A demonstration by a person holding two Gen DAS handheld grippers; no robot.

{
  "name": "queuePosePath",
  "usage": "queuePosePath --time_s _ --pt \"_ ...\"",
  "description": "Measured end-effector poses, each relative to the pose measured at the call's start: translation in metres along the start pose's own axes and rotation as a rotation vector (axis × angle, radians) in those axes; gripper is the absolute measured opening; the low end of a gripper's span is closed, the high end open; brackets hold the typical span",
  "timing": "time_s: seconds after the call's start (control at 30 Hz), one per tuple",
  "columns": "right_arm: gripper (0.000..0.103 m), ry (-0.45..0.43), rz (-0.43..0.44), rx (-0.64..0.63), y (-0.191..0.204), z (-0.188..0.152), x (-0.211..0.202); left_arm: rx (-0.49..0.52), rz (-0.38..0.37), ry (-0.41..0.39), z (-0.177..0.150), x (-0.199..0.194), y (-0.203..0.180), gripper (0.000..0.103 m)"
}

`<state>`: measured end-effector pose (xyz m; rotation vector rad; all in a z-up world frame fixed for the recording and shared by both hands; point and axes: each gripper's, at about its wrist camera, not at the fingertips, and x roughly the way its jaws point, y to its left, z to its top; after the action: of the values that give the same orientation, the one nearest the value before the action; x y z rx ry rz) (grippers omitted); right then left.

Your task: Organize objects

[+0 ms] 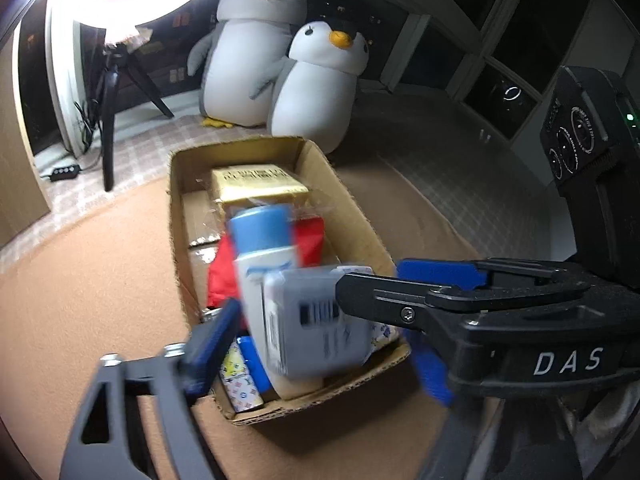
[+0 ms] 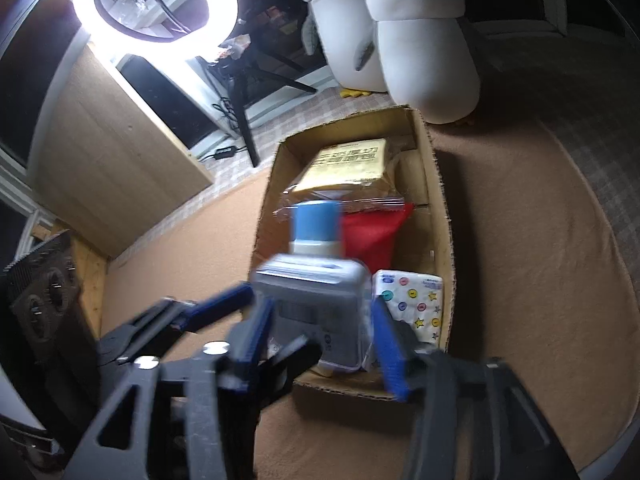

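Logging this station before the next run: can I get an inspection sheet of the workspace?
Surface: brown mat, checked floor beyond.
Job's things: cardboard box holding a yellow pack, red pouch, patterned tissue pack; blue-capped bottle with a grey pack above the box.
Clutter: nothing seen.
Grippers: right gripper shut on the grey pack; left gripper around it, grip unclear.
Cables: black leads by the tripod.
Surroundings: ring light, two plush penguins, windows.

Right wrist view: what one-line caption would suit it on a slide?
Right gripper closed on a grey pack over a cardboard box of household items, two plush penguins behind.
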<state>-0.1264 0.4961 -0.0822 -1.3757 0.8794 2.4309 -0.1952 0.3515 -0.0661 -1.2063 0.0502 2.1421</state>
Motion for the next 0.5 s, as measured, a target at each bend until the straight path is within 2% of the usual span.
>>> queuePosePath --time_s 0.07,0.5 --pt "0.064 -0.019 -0.035 -0.006 0.0 -0.001 -0.003 -0.002 0.006 0.0 -0.001 -0.002 0.0 0.088" --pt "0.064 -0.037 -0.045 -0.023 0.009 -0.009 -0.01 -0.039 0.049 -0.014 -0.013 -0.024 0.015 0.088"
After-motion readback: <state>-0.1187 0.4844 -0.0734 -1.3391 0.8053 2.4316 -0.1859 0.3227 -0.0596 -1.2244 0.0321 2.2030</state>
